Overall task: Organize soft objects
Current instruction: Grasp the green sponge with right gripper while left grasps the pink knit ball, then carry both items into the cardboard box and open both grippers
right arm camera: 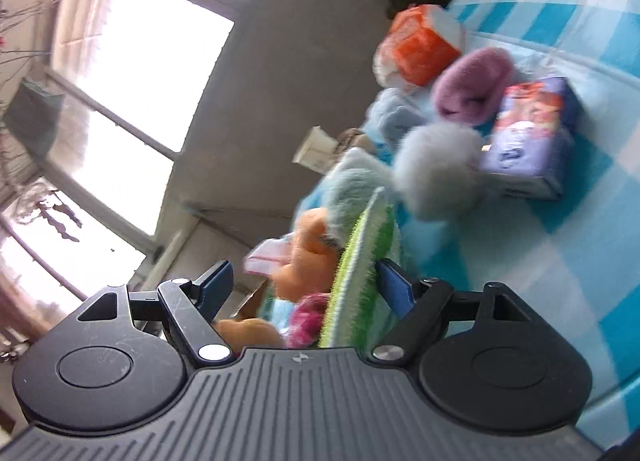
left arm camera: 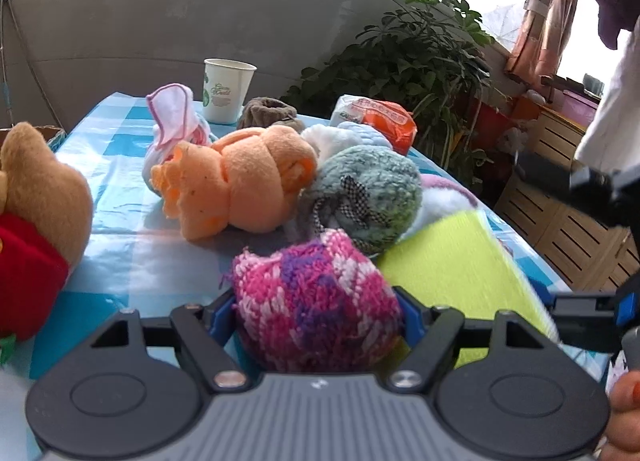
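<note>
My left gripper (left arm camera: 318,311) is shut on a pink and purple knitted ball (left arm camera: 316,301) just above the blue checked tablecloth (left arm camera: 120,253). Beyond it lie an orange fleece bundle (left arm camera: 240,181), a teal woolly ball (left arm camera: 368,197), a pink-trimmed white cloth (left arm camera: 174,121) and a brown knit piece (left arm camera: 268,113). A yellow-green cloth (left arm camera: 452,261) lies at the right, with the right gripper's blue-tipped finger at its far side. In the tilted right wrist view my right gripper (right arm camera: 304,289) is open, with the green cloth's edge (right arm camera: 356,261) between its fingers, against the right pad.
A plush bear in a red shirt (left arm camera: 36,221) sits at the left edge. A paper cup (left arm camera: 226,89) and an orange packet (left arm camera: 384,117) stand at the back. A purple box (right arm camera: 532,133), a purple fuzzy item (right arm camera: 472,81) and a grey fluffy ball (right arm camera: 436,169) lie to the right. A potted plant (left arm camera: 420,57) stands behind the table.
</note>
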`<state>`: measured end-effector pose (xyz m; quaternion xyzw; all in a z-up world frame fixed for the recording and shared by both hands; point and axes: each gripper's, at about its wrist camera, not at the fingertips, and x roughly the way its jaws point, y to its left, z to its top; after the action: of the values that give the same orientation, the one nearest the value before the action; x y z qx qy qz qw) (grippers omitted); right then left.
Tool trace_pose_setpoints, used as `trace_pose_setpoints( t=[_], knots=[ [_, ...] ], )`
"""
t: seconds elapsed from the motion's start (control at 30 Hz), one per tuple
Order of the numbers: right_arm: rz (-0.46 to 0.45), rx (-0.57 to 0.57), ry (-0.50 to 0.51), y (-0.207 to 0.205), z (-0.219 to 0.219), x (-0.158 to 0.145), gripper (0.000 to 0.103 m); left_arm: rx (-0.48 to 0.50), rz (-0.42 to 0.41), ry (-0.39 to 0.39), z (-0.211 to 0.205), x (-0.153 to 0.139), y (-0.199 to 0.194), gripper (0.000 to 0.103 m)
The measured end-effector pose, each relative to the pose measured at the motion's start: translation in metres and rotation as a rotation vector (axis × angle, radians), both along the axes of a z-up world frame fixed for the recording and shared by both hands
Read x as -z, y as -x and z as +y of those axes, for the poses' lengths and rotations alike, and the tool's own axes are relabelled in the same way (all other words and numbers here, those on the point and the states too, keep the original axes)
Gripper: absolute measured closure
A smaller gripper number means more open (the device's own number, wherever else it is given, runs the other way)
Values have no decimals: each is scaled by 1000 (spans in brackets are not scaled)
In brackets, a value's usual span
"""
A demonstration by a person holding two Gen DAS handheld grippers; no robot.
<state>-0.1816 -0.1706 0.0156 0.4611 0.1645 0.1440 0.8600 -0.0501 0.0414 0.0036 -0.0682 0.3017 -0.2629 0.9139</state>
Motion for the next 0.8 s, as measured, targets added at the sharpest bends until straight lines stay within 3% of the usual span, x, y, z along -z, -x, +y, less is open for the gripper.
trace_pose_setpoints(
  t=[0.2,0.3,0.37,0.53,0.8],
  knots=[
    [69,4,207,-10,27,1,8,4,7,19,3,0,-1,26],
    [127,20,244,-17,29,5,28,5,2,12,3,1,0,27],
    [157,34,282,-23,32,5,52,7,-12,-4,1,1,1,29],
    [176,35,352,-28,36,5,68,14,-49,-51,0,-2,5,34],
    [172,18,400,-9,37,3,72,-14,-57,-16,20,-13,8,36]
  ],
)
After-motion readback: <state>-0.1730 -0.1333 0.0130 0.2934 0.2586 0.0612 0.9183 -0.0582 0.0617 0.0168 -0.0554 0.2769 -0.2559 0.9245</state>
